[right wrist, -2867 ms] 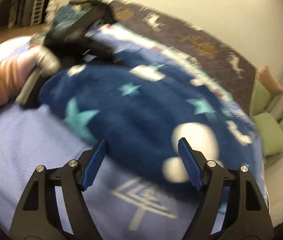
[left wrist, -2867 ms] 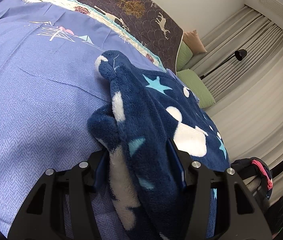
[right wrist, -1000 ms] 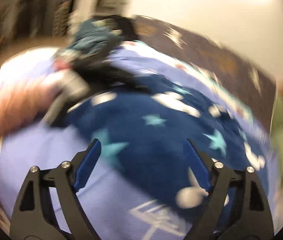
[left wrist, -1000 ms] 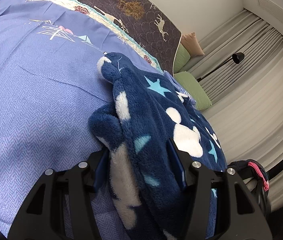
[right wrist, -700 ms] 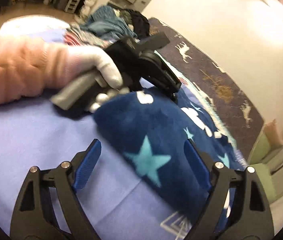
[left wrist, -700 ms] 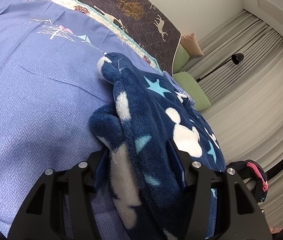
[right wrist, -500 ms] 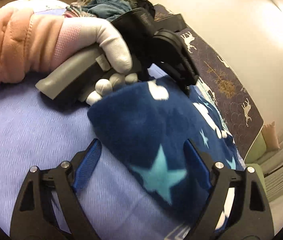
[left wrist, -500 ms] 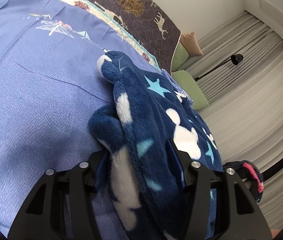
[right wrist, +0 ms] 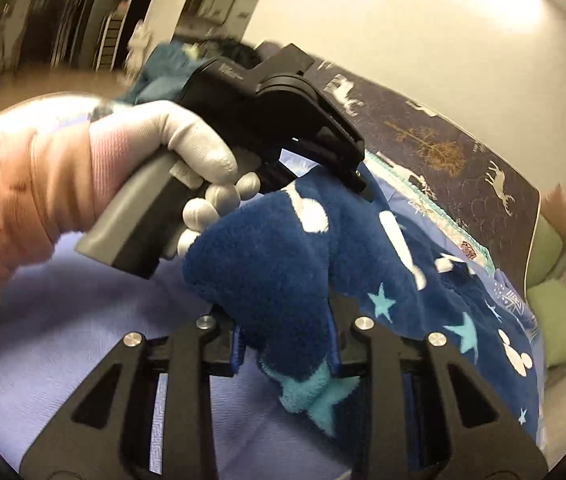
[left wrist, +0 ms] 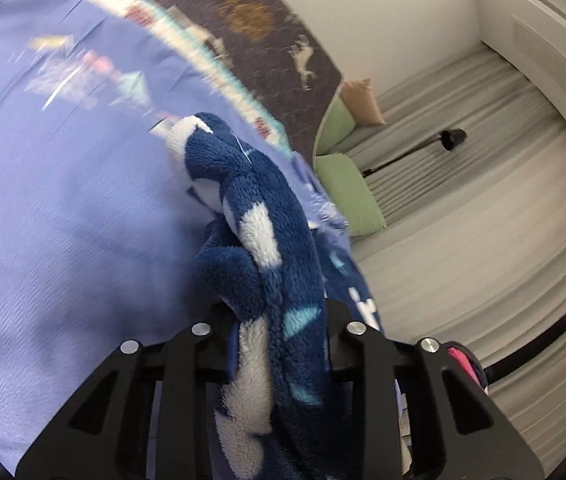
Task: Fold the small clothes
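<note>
A bed [left wrist: 55,216] covered in a periwinkle-blue woven sheet with pale line drawings carries everything. A fluffy navy fleece garment [right wrist: 423,264] with white patches and turquoise stars lies spread across the sheet. A dark brown blanket [right wrist: 455,160] printed with deer and trees lies along the far side.

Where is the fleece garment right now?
The navy star-print fleece garment is lifted off the blue bedspread, pinched in both the right gripper and the left gripper, trailing toward the dark headboard.
</note>
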Demonstrator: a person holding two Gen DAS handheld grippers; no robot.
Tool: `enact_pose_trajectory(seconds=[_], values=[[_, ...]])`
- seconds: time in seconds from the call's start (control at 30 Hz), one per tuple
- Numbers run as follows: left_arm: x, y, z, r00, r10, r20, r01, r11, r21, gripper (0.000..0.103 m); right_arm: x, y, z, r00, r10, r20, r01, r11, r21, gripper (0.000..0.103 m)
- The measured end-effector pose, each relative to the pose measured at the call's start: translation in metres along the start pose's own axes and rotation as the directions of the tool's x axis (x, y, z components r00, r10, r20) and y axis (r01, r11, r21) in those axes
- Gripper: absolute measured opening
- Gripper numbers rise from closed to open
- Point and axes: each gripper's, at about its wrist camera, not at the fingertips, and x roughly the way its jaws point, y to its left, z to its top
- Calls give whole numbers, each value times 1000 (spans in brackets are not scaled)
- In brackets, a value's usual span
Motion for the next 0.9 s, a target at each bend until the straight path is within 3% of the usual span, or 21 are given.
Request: enact_pose_trajectory(seconds=[0.27, 0.47, 0.57, 0.67, 0.8, 0.9], values=[[26, -111, 16, 1000, 24, -20, -19, 983, 184, 28, -52, -77, 3, 992, -5, 126, -25, 972, 233, 30], [77, -196, 10, 996, 47, -75, -21, 948, 316, 28, -92, -153, -20, 977, -3, 212, -94, 891, 445, 30], [112, -225, -2, 990, 82, -118, -34, 931, 363, 29, -106, -193, -43, 972, -2, 236, -133, 823, 553, 30], [160, -245, -16, 977, 134, -168, -57, 915, 399, 29, -113, -234, -78, 968, 10, 251, -181, 721, 669, 29], [218, -257, -43, 952, 206, -228, -93, 902, 423, 29, -117, -277, -134, 963, 40, 265, -243, 546, 802, 28], [256, -262, -64, 929, 249, -272, -107, 888, 447, 31, -119, -290, -173, 962, 57, 268, -265, 440, 858, 28]])
